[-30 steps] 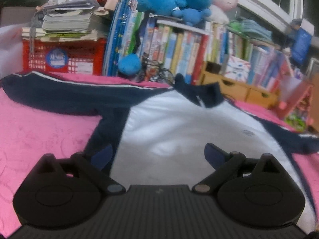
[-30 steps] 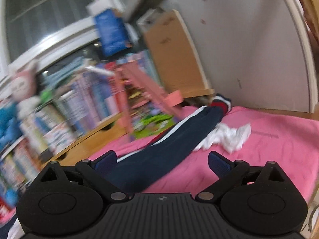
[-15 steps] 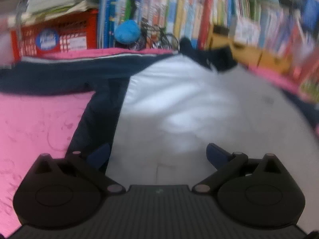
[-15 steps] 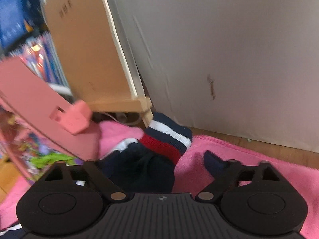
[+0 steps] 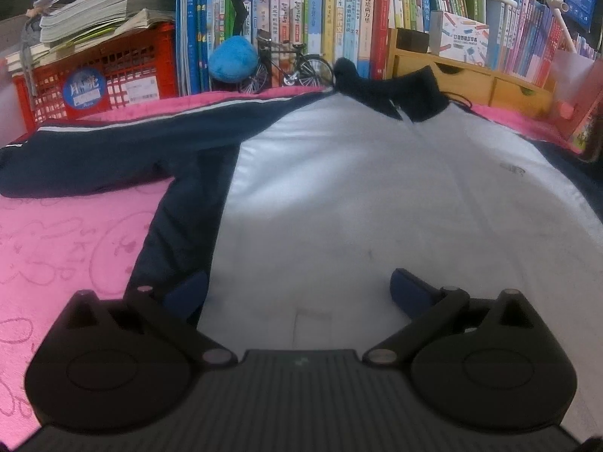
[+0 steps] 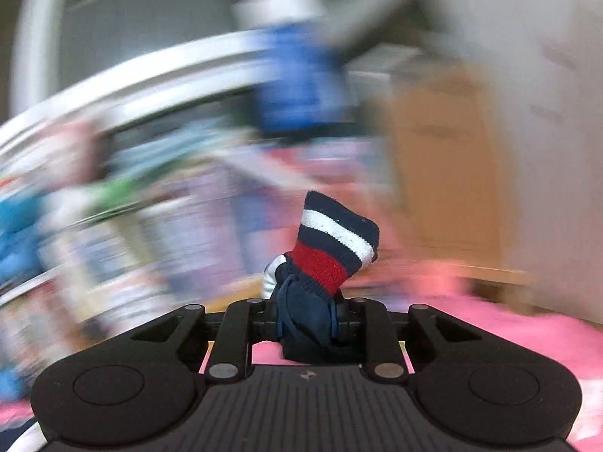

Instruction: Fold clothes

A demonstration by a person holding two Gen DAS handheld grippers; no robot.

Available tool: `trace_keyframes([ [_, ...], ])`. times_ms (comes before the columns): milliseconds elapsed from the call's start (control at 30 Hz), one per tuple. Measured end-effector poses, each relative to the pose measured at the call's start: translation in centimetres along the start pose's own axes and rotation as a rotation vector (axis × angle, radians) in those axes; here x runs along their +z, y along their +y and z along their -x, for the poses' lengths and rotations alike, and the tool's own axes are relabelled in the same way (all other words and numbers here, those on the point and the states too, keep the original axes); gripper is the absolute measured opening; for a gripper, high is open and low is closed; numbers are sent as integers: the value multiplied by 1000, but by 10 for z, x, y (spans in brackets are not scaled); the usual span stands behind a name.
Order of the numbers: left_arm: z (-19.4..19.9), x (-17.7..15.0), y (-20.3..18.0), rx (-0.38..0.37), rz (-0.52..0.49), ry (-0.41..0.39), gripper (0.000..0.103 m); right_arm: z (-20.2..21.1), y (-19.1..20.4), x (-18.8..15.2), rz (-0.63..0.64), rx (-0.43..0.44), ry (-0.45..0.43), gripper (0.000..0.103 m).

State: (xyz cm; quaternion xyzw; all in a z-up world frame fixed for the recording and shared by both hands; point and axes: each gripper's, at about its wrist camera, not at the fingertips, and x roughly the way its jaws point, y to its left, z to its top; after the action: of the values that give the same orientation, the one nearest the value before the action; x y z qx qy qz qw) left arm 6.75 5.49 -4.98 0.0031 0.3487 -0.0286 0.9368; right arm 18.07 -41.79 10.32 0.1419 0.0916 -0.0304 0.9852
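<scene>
A white jacket [image 5: 361,196] with navy sleeves and collar lies spread flat on a pink blanket [image 5: 64,241]. Its left sleeve [image 5: 113,150] stretches out to the left. My left gripper [image 5: 297,290] is open, low over the jacket's lower part near the hem, one fingertip [image 5: 188,290] over the navy side panel. My right gripper [image 6: 305,316] is shut on the jacket's right sleeve end, and the striped navy, white and red cuff [image 6: 335,248] sticks up above the jaws. The right wrist view is blurred behind it.
A shelf of books [image 5: 339,19] runs along the blanket's far edge, with a red crate [image 5: 94,75] under stacked papers, a model bicycle [image 5: 290,66] and a wooden drawer box [image 5: 475,79]. A cardboard box [image 6: 444,173] and a white wall [image 6: 546,150] stand at the right.
My right gripper has closed on the striped cuff and lifted it, swinging left. My left gripper has moved forward and lower over the jacket and stays open.
</scene>
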Motion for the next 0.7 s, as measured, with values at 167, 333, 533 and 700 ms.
trace_keyframes([
  [167, 1, 1, 2, -12, 15, -6, 103, -27, 196, -45, 213, 358, 150, 22],
  [333, 6, 1, 13, -58, 69, -27, 103, -49, 339, -137, 425, 560, 427, 26],
  [533, 10, 3, 24, -116, 133, -48, 103, -27, 337, -147, 397, 647, 573, 84],
  [700, 18, 22, 59, -259, 322, -60, 103, 10, 262, -114, 376, 563, 460, 95],
])
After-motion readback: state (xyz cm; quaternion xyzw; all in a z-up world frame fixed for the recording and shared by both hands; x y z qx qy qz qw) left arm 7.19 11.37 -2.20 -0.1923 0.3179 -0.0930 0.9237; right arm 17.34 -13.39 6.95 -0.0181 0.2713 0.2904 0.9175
